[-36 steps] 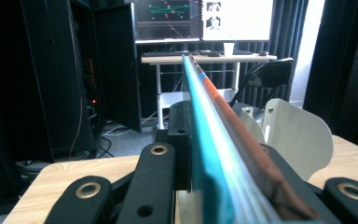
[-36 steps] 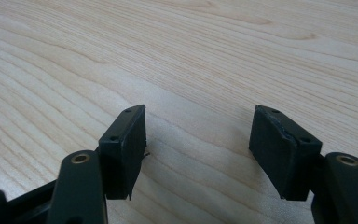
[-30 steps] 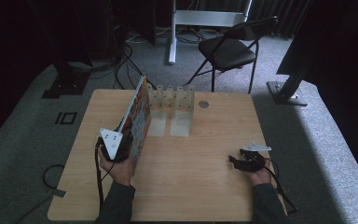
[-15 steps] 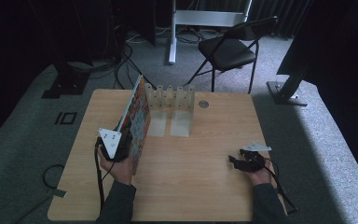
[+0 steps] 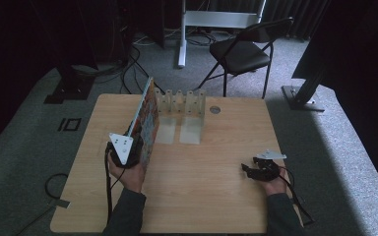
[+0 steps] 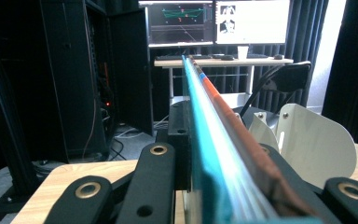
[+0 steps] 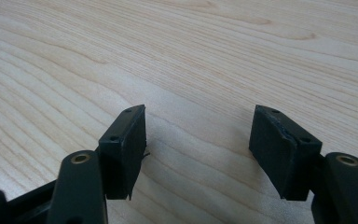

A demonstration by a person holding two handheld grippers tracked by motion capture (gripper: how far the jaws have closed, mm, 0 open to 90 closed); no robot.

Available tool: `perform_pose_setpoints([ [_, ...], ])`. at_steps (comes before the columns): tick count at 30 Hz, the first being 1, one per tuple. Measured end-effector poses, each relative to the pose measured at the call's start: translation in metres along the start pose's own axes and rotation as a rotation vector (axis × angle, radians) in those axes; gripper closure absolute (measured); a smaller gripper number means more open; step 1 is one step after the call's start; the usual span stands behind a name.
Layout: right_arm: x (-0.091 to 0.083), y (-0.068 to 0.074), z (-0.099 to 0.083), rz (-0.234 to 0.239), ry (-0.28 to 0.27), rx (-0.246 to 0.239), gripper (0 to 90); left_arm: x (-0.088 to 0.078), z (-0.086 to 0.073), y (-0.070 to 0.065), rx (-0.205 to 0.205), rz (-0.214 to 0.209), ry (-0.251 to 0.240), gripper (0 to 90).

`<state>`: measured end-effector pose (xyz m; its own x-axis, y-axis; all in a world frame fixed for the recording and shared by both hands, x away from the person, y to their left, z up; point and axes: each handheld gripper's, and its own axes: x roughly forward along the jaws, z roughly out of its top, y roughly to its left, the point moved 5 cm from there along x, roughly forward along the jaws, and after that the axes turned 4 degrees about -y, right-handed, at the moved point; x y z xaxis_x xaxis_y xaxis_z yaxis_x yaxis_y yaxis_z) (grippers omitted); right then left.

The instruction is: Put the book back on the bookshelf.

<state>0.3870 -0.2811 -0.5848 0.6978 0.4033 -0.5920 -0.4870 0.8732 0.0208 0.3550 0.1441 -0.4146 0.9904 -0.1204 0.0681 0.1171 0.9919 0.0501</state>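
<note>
Nothing moves since the earlier frames: left gripper [image 5: 128, 150] stays clamped on the thin book [image 5: 145, 118], held upright on edge just left of the clear rack [image 5: 179, 103]; right gripper [image 5: 258, 169] rests on the table [image 5: 216, 196], jaws apart, empty; slotting into rack likely next

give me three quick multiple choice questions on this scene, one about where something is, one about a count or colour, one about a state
1. Where does the clear rack stand?
A. at the table's far edge
B. beside the right gripper
C. on the floor

2. How many books are on the table?
A. one
B. two
C. three

3. How does the right gripper stand?
A. shut on the book
B. open, with nothing between its jaws
C. shut on the rack

Key:
1 A, the high view shows the rack at the far edge.
2 A, a single book stands on edge, clamped in the left gripper.
3 B, the right gripper view shows bare wood between the jaws.
</note>
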Motion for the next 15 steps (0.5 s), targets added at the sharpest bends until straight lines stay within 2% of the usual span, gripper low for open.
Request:
perform_pose_setpoints([
  [15, 0.0, 0.0, 0.0, 0.003, -0.001, 0.001, 36.1, 0.014, -0.002, -0.009, 0.025, 0.018, -0.008, 80.4],
])
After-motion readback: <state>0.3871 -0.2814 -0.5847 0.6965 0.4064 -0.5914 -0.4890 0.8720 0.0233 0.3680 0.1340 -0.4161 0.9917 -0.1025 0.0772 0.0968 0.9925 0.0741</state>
